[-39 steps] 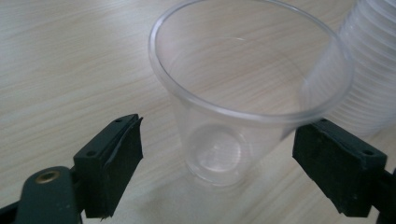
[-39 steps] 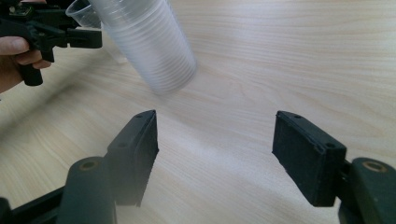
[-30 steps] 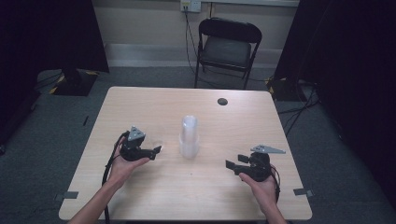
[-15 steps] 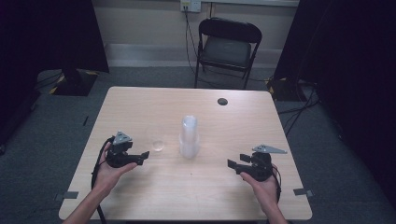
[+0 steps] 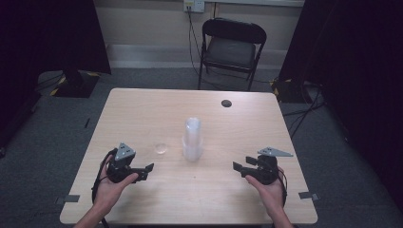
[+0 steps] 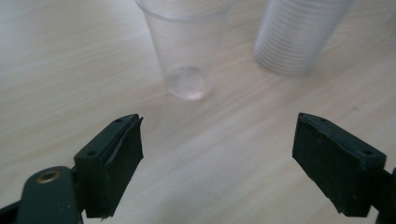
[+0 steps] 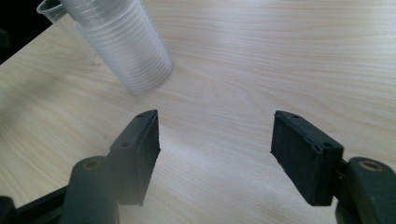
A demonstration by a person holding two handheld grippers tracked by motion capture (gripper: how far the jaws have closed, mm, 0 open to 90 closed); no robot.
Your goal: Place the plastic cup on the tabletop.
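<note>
A tall stack of clear plastic cups (image 5: 192, 138) stands at the table's middle. A single clear cup (image 5: 161, 148) stands upright just left of it, apart from the stack. My left gripper (image 5: 148, 170) sits to the near left of that cup, clear of it. In the left gripper view the cup (image 6: 187, 51) and the stack (image 6: 299, 37) lie ahead of the left gripper (image 6: 219, 140), whose jaws have just been opening, wide apart with nothing between them. My right gripper (image 5: 236, 166) rests near the front right, open and empty, and the right gripper (image 7: 215, 135) faces the stack (image 7: 126, 46).
The wooden table (image 5: 142, 109) carries a small dark round disc (image 5: 226, 103) near its far right. A black folding chair (image 5: 231, 47) stands beyond the far edge. Grey carpet surrounds the table.
My left gripper has drawn back to the left and toward the person, away from the single cup, which stays standing beside the stack. The right gripper has kept still.
</note>
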